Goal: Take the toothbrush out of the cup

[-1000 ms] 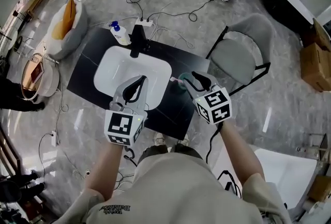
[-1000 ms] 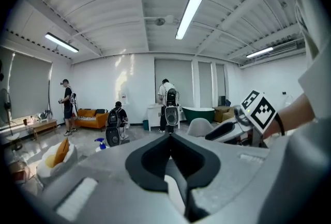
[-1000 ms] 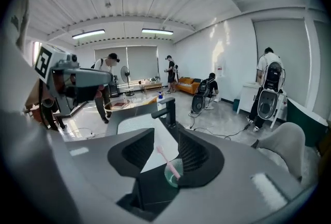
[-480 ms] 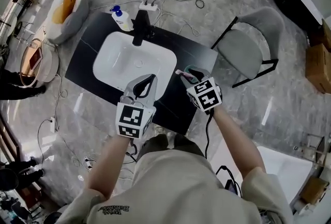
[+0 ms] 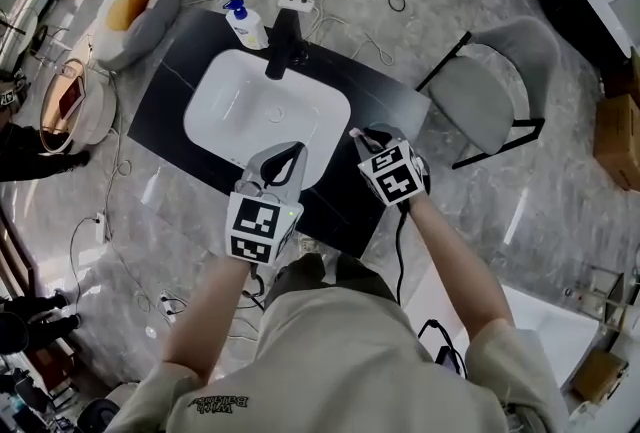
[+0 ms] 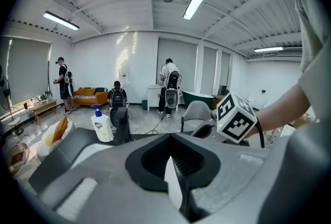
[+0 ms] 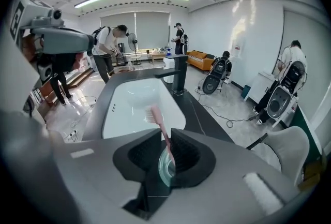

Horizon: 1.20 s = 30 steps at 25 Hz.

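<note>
Slim pink toothbrush [image 7: 155, 116], bristles up, in a round clear cup [image 7: 166, 167], handle nipped by the ribbed black jaws, just now closing, of the right gripper [image 7: 164, 137]; left gripper [image 6: 175, 168] jaws together

Person in pale khaki short-sleeved T-shirt [image 5: 350, 361], small dark print at back collar; left gripper [image 5: 288, 151] and right gripper [image 5: 366, 137] grey-shelled, black ribbed fingers [image 7: 186, 150], white cubes with black square markers, black cable [image 5: 400, 251] off the right.
</note>
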Each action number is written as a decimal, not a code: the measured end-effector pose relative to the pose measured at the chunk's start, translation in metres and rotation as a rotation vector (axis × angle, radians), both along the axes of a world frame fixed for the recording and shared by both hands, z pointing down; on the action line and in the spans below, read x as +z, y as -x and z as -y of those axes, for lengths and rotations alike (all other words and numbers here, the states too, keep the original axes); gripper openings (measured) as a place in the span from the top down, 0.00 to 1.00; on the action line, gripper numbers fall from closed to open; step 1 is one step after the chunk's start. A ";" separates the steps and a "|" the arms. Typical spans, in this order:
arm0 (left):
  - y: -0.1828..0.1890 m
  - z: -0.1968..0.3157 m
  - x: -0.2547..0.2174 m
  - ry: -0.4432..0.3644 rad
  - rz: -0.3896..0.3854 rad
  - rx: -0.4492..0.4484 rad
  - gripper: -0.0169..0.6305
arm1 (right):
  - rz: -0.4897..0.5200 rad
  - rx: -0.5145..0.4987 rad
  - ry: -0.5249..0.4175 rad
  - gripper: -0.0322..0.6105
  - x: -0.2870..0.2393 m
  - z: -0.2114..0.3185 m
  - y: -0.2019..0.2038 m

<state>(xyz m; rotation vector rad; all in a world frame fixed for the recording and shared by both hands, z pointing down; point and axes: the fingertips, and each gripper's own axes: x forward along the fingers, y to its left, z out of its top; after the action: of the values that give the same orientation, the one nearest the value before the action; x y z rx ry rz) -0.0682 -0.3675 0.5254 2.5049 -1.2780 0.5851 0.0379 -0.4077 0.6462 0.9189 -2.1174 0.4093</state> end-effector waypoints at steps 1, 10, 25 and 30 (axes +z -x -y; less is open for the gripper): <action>0.002 0.000 -0.002 0.000 -0.006 -0.008 0.97 | -0.002 -0.001 -0.015 0.87 -0.003 0.001 0.000; 0.004 0.005 -0.036 -0.071 -0.030 -0.019 0.97 | 0.109 0.045 -0.189 0.91 -0.088 0.005 -0.017; -0.016 0.008 -0.182 -0.373 -0.080 0.028 0.97 | 0.327 0.119 -0.567 0.91 -0.319 -0.041 -0.048; -0.022 -0.001 -0.230 -0.498 -0.048 0.059 0.97 | 0.368 0.155 -0.669 0.91 -0.375 -0.063 -0.067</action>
<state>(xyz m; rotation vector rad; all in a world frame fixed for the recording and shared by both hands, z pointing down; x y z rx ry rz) -0.0460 -0.3660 0.2951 2.9373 -1.4828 0.2323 0.1046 -0.3451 0.2716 1.4810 -2.5873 -0.0853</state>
